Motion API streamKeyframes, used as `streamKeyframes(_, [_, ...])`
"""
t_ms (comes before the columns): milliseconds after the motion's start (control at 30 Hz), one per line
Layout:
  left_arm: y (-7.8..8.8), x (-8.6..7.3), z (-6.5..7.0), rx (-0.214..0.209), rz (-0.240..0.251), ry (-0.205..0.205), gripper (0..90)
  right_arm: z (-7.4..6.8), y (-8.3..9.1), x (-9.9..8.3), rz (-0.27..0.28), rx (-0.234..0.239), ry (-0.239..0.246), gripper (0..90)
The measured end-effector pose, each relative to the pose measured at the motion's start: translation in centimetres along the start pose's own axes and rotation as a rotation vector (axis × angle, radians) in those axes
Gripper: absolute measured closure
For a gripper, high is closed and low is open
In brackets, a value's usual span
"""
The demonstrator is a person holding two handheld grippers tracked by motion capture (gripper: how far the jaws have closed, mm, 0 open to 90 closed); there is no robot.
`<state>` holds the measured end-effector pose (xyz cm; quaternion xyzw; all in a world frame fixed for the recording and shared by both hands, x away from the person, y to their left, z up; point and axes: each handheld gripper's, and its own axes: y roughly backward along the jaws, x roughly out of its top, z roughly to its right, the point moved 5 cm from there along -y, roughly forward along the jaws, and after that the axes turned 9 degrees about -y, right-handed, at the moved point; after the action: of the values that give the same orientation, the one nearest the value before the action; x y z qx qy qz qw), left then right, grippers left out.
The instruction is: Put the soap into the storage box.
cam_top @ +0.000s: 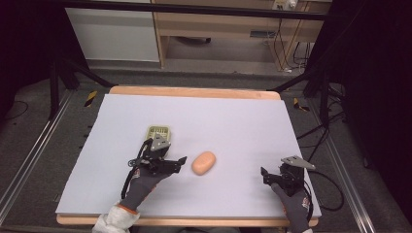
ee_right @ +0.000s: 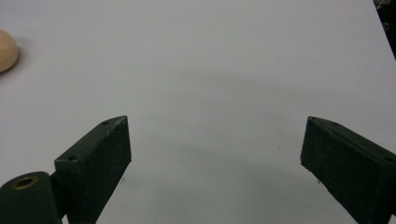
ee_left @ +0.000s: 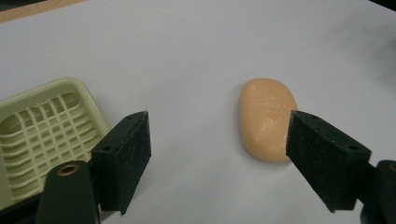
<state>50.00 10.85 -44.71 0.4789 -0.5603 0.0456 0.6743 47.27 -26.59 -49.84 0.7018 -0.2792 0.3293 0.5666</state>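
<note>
My left gripper has its fingers spread wide with nothing between them, held low over the white sheet that covers the bench. Ahead of my left fingers lies the peach-coloured soap bar, flat on the sheet; its near end sits just in front of my right-hand finger tip, a little inside the gap, and I cannot tell whether that finger touches it. Off past my other finger, on the outer side, the pale green soap dish rests on the sheet with its slatted grid facing up, nothing in it, well apart from the soap.

From above, my left gripper points toward the soap bar, with the dish just beyond my hand.

My right gripper is also open, its fingers far apart above bare white sheet. The soap bar shows only as an edge far off beyond my left-hand finger. In the high view my right gripper sits near the bench's front right corner, well apart from the soap.
</note>
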Motion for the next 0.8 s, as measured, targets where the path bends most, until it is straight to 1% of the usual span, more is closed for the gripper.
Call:
streamKeyframes(167, [-0.5,0.7,0.6,-0.013,-0.009,-0.021,21.4,0.0,0.0,0.0,0.001,-0.002,0.001,8.9])
streamKeyframes(400, [-1.4,1.4,1.3,-0.023,-0.024,-0.04,21.5,0.0,0.0,0.0,0.0,-0.001,-0.005,8.8])
streamKeyframes(600, [-2.3,1.7,2.0,-0.038,-0.034,-0.045,21.8,0.0,-0.1,0.0,-0.001,0.003,0.001,8.8])
streamKeyframes(767, [-2.9,1.9,2.4,-0.042,-0.039,-0.058,21.8,0.0,-0.1,0.0,0.0,0.004,-0.001,8.8])
streamKeyframes(800, [-3.1,2.0,2.5,-0.042,-0.04,-0.055,21.8,0.0,0.0,0.0,0.0,0.005,-0.001,8.8])
